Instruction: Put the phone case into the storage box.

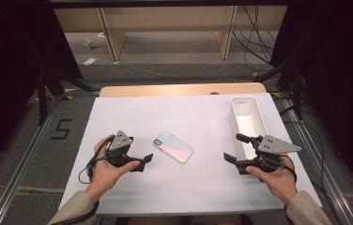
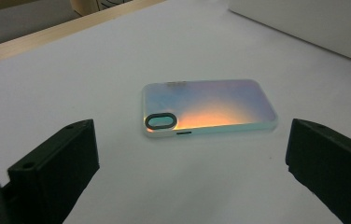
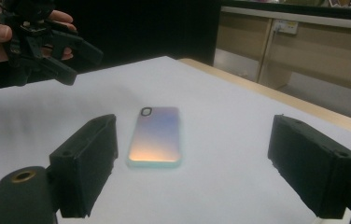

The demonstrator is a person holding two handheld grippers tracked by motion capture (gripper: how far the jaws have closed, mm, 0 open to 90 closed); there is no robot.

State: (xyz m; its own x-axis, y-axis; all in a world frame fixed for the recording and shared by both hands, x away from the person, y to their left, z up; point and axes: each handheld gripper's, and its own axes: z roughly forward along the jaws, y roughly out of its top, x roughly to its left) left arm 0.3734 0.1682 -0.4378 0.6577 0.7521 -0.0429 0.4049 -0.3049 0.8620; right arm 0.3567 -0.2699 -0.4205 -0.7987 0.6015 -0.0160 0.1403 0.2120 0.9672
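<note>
2 tongs are held low at the near edge: the left tongs (image 1: pixel 147 159) and the right tongs (image 1: pixel 233 147), each with jaws apart and nothing between them. 1 iridescent phone case (image 1: pixel 173 146) lies flat between them, slightly farther off, on the white tabletop (image 1: pixel 184 187). 1 white tray (image 1: pixel 247 117) stands at far right. A "5" (image 1: pixel 62 129) is marked on the grey floor at left.

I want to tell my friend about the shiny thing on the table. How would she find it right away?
Look at the white table, then at the space between the two black grippers near the person's hands. There lies a phone case, flat and on its own. It is the only rainbow-shimmery thing, with a dark oval camera hole in one corner, unlike the plain white tray at the right.
</note>
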